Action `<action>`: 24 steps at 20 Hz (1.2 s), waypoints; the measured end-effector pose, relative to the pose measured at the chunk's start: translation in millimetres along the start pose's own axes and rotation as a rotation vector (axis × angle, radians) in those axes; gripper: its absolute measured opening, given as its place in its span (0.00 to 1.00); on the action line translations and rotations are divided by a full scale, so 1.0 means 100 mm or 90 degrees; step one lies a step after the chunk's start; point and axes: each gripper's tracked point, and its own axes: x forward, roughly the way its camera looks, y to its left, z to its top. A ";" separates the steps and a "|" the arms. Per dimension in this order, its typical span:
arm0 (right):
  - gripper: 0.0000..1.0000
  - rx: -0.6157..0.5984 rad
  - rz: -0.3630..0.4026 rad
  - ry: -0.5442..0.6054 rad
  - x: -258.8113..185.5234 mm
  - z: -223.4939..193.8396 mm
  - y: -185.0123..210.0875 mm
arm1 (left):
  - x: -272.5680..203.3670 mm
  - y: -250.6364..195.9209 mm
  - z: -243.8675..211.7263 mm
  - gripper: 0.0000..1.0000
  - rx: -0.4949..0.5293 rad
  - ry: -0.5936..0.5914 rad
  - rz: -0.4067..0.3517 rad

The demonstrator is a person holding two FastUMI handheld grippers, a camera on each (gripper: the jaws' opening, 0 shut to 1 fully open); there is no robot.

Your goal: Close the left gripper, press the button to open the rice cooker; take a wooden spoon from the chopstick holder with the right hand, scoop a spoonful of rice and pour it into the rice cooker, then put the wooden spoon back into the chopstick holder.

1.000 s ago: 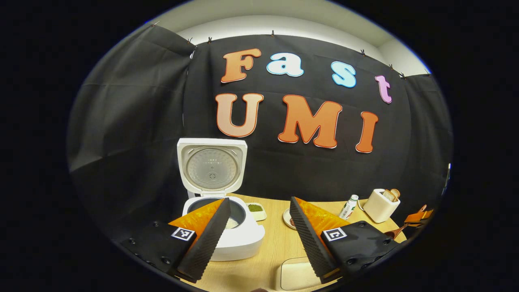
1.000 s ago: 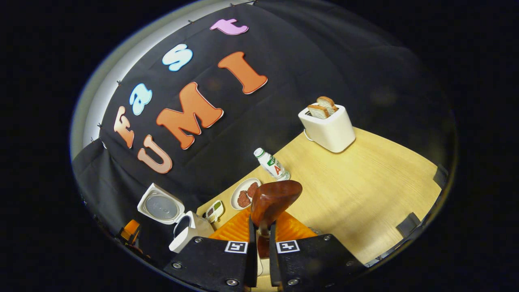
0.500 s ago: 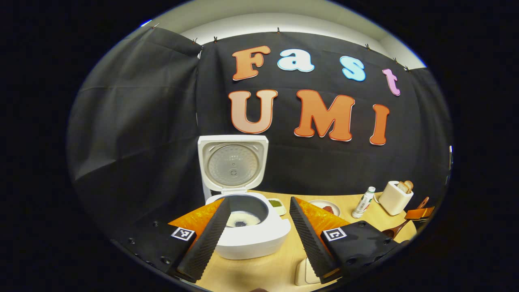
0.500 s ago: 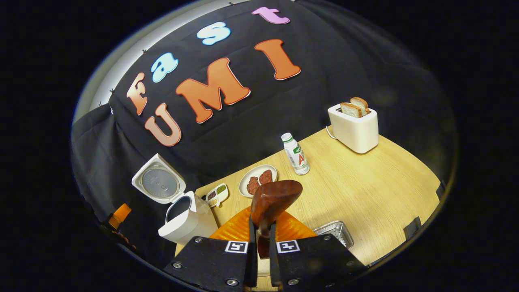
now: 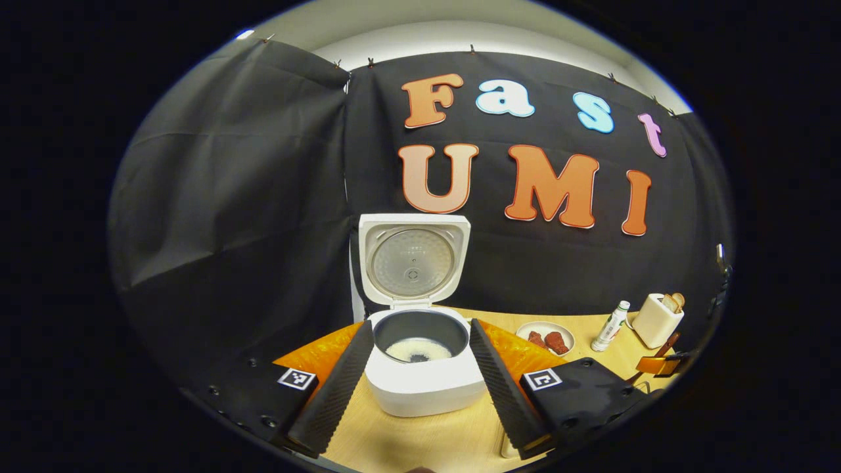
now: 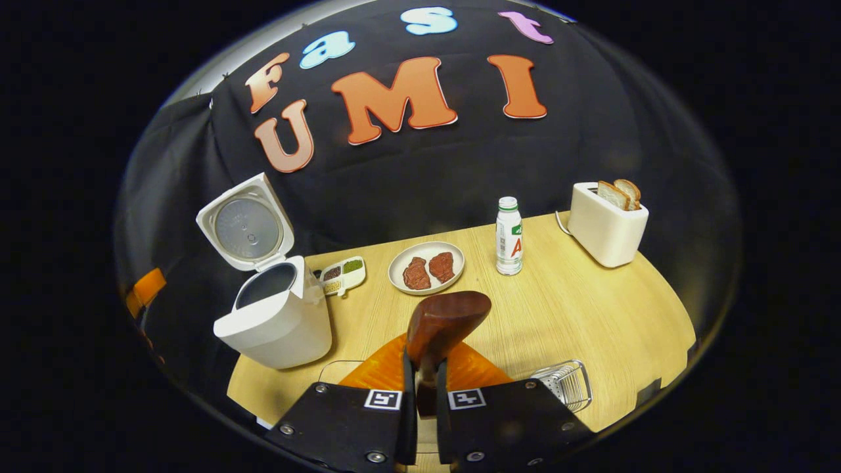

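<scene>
1. Since a second ago, my left gripper (image 5: 415, 378) has swung to frame the open white rice cooker (image 5: 424, 374), jaws spread.
2. Right gripper (image 6: 420, 394) clamps the brown wooden spoon (image 6: 443, 322) above the light wooden surface (image 6: 591, 315).

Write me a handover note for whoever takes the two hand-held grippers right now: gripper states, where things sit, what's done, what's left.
Left hand-held gripper: open, empty, facing the white rice cooker.
Right hand-held gripper: shut on the brown wooden spoon, bowl end forward above the light wooden table.
Cooker lid up; white rice already lies in the dark inner pot.
The wire-mesh chopstick holder sits just right of the right gripper.
Done: lid opened, rice poured.
Left: put the spoon back into the holder.
</scene>
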 end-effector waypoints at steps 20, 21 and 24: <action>0.12 -0.240 -0.042 -0.049 0.40 -0.54 0.22 | 0.03 0.34 -0.14 0.99 -0.009 0.029 0.042; 0.12 -0.243 -0.041 -0.050 0.39 -0.57 0.25 | 0.03 0.34 -0.14 0.99 -0.009 0.029 0.041; 0.12 -0.248 -0.034 -0.055 0.38 -0.61 0.33 | 0.04 0.35 -0.15 0.99 -0.003 0.032 0.039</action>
